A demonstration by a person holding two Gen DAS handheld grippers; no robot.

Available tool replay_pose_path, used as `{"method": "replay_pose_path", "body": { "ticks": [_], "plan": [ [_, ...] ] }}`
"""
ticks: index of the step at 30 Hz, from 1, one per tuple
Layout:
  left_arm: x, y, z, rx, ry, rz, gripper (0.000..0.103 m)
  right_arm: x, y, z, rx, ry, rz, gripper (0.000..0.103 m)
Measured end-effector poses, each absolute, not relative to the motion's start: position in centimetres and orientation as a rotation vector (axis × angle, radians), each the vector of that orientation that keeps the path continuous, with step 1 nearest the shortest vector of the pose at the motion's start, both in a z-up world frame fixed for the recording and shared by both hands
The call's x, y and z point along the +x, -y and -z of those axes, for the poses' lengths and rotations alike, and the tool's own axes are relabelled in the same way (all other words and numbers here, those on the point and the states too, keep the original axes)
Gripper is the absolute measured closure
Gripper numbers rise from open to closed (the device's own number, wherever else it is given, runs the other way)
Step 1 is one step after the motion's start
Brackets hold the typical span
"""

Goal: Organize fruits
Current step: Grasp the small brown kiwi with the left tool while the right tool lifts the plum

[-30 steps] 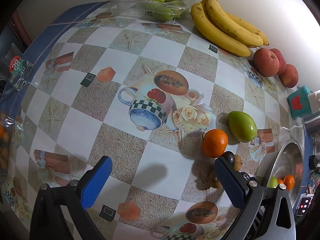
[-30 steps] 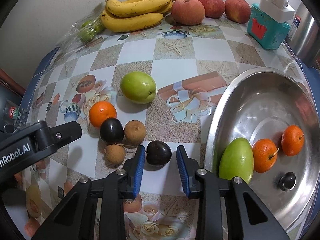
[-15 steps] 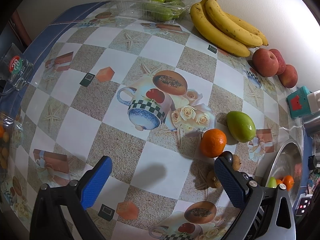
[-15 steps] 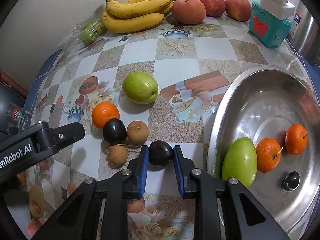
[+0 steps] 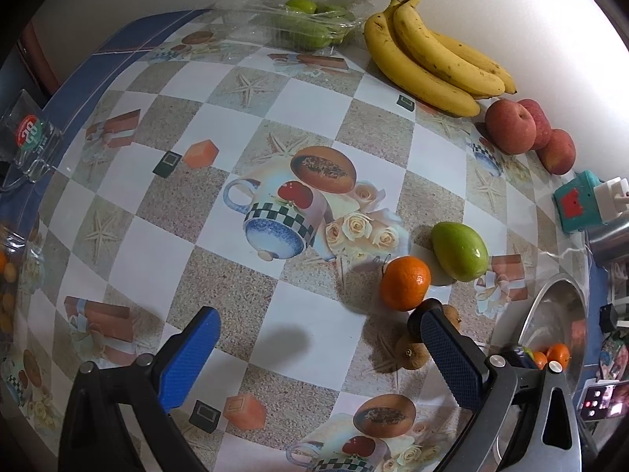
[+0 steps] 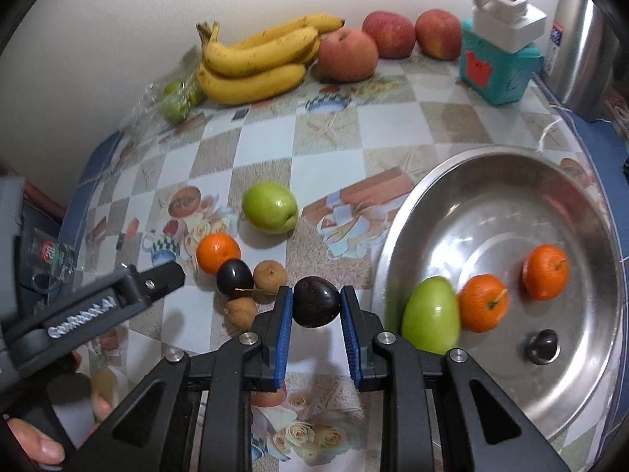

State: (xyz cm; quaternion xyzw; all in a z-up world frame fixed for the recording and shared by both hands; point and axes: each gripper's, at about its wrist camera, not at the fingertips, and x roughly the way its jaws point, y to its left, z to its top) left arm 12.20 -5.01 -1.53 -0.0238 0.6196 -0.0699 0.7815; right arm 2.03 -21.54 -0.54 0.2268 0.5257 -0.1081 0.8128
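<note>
A: Right gripper (image 6: pixel 316 308): jaws clenched on the dark plum (image 6: pixel 317 302), a blue pad against each side. Plum looked lifted off the counter (image 6: pixel 326 133), though I couldn't be sure.

B: And which way to the steel bowl (image 6: pixel 464 173)?

A: To the right of the jaws, rim just beside the right finger. Plum's long axis ran roughly across, pad to pad. My read: a short carry rightward over the rim, then a release.

B: Left gripper (image 5: pixel 314 354)?

A: Jaws released, wide apart, nothing between them, over bare counter to the left of the loose fruit. The right hand was clearly the nearer one to the bowl.

B: Count in the bowl?

A: One green mango (image 6: pixel 431 316), two mandarins (image 6: pixel 482 302) and (image 6: pixel 545 266), one small dark fruit (image 6: pixel 542 347). Four.

B: Loose on the counter?

A: One green mango (image 6: pixel 270 212), one orange mandarin (image 6: pixel 218 252), one more dark plum (image 6: pixel 234 277), two brown longans (image 6: pixel 270 274) and (image 6: pixel 241 310), all near each other.

B: Back wall?

A: One banana bunch (image 6: pixel 259 61), three red apples (image 6: pixel 348 53), (image 6: pixel 388 33), (image 6: pixel 438 33), and a clear pack of green fruit (image 6: pixel 177 98), count unclear.
</note>
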Motion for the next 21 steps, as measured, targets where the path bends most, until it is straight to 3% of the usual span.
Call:
{"method": "replay_pose_path", "body": {
  "ticks": [13,17,21],
  "plan": [
    [11.3,7.7,2.3,-0.065,-1.405,0.292,0.015,0.0,24.2,-1.8,0.528,-1.056,0.312,0.078],
    [10.9,9.1,2.7,-0.048,-1.423,0.345,0.023,-0.2,24.3,-1.9,0.534,-1.053,0.314,0.078],
    [10.6,9.9,3.3,-0.028,-1.440,0.368,0.040,-0.3,24.3,-1.9,0.534,-1.055,0.314,0.078]
  ]
}}
